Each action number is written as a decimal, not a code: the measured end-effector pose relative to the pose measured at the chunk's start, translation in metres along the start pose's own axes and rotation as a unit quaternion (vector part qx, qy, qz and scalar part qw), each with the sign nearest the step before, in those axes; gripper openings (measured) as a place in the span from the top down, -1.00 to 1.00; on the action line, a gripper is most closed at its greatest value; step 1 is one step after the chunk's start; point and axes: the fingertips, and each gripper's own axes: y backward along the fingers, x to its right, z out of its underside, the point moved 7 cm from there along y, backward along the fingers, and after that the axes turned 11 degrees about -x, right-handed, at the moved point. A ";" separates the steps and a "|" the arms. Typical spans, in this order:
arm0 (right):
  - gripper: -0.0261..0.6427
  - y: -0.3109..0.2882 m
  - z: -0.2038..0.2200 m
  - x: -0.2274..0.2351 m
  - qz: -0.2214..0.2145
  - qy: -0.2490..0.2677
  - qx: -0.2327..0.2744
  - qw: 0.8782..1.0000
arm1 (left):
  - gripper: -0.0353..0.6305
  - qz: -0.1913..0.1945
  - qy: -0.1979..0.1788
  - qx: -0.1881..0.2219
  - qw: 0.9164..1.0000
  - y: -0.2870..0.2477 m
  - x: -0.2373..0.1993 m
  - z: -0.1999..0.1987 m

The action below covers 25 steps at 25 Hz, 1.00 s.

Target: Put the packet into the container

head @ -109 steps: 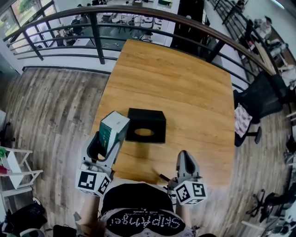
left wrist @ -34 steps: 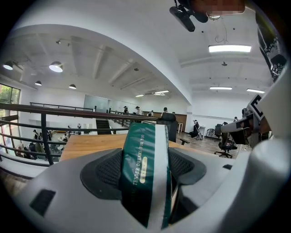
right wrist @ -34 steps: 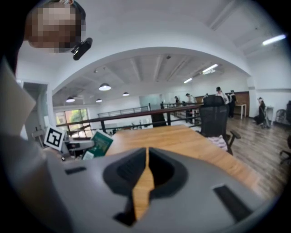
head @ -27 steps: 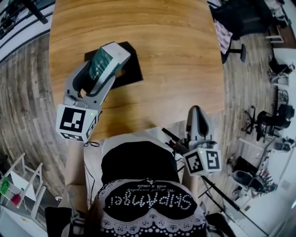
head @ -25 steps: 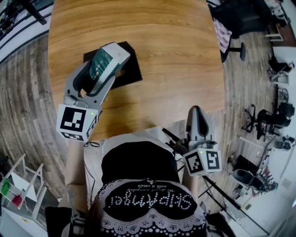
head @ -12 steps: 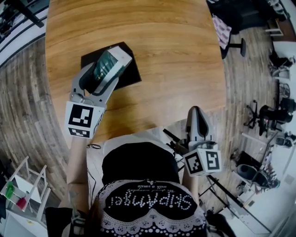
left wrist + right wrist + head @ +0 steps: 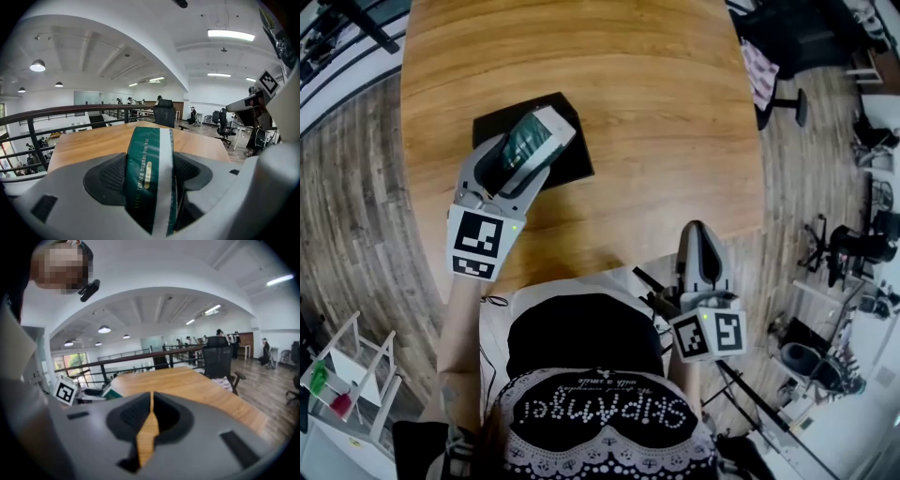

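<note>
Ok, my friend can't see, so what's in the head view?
The left gripper holds a green and white packet over a black container on a wooden table. The right gripper is shut and empty, by the table's near edge.

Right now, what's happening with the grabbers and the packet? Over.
Left gripper shut on green-and-white packet. Packet over black container, not yet in. Right gripper shut, empty, at table edge. Nothing in the way.

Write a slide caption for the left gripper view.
The left tool grips a green-and-white packet between its jaws, looking out over the wooden table.
</note>
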 end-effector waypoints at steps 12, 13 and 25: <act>0.80 -0.010 0.002 0.004 -0.005 -0.010 -0.007 1.000 | -0.13 0.035 -0.087 -0.052 0.994 -0.015 0.011 0.013; 0.80 -0.010 0.002 0.004 -0.004 -0.010 -0.007 1.000 | -0.13 0.039 -0.091 -0.057 0.994 -0.016 0.011 0.014; 0.80 -0.012 0.005 0.002 -0.006 -0.015 -0.010 1.000 | -0.13 0.069 -0.124 -0.103 0.984 -0.033 0.011 0.028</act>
